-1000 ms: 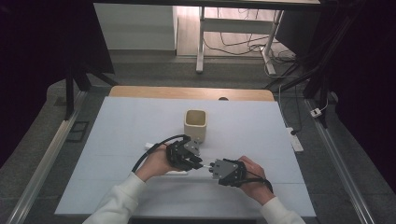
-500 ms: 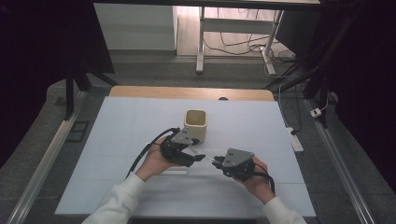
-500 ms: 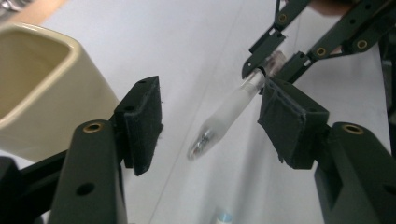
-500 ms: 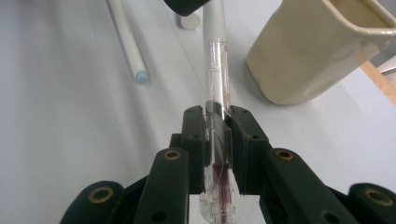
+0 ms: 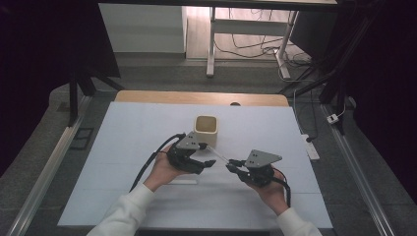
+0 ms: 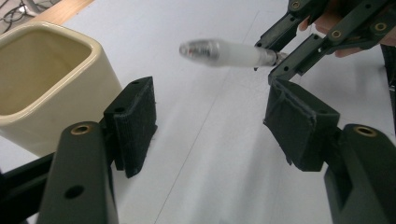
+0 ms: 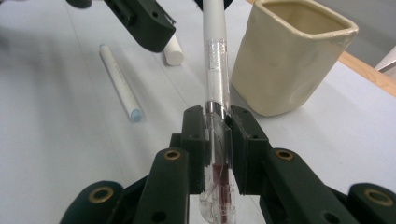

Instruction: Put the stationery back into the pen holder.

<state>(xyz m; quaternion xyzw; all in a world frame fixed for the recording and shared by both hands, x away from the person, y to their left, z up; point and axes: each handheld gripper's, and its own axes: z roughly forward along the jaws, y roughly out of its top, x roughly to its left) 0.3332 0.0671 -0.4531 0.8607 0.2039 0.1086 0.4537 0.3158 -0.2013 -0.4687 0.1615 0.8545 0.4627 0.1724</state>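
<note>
Jaws of the left gripper have just been opened and are spread with nothing between them; the cup is seen just beyond. Between both grippers a pen is held above the table, pinched by the right gripper.

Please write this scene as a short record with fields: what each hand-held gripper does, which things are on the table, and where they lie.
right hand-held gripper: shut on the pen, clamped at its clear end, white end pointing away
left hand-held gripper: jaws have just been opening, nothing between them; the pen is clear of them
cup: cream, square mouth, upright on the table, inside looks empty
second pen: white, lying flat on the table
white cap: lying near the second pen; hard to tell what it belongs to
</note>
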